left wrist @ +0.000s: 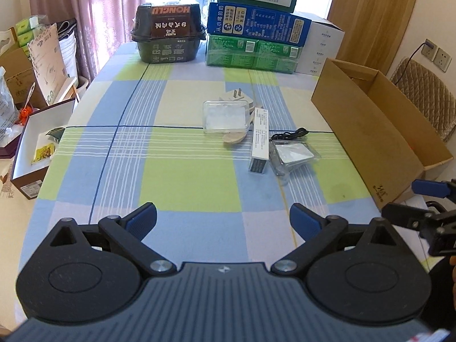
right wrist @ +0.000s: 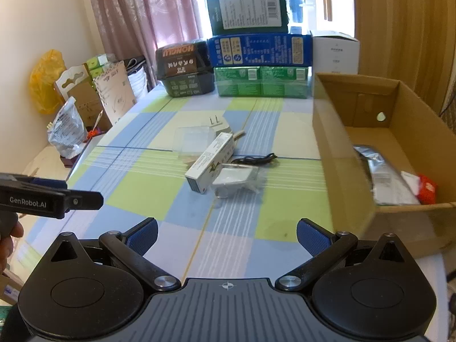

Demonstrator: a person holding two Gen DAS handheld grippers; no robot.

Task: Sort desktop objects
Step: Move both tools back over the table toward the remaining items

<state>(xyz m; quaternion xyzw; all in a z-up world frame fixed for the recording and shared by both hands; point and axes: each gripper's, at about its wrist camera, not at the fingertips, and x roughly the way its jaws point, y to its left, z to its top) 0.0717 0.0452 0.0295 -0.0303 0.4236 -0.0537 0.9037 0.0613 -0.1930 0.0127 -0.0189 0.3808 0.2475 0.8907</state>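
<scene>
In the left wrist view, our left gripper (left wrist: 223,219) hangs over the near edge of the checked cloth (left wrist: 119,154), jaws spread wide and holding nothing. Mid-table lies a cluster: a clear case (left wrist: 225,116) resting against a white plug (left wrist: 236,95), a long carton (left wrist: 260,140) just beside it, a bagged adapter (left wrist: 293,155) touching the carton's near end, and a black cable (left wrist: 290,134) behind the bag. A cardboard box (left wrist: 367,142) stands at the right.

In the right wrist view, our right gripper (right wrist: 227,236) also has its jaws spread wide, empty, near the box (right wrist: 339,154), which holds a silver pouch (right wrist: 379,168) and a red packet (right wrist: 426,189). The cluster sits ahead on the cloth.
</scene>
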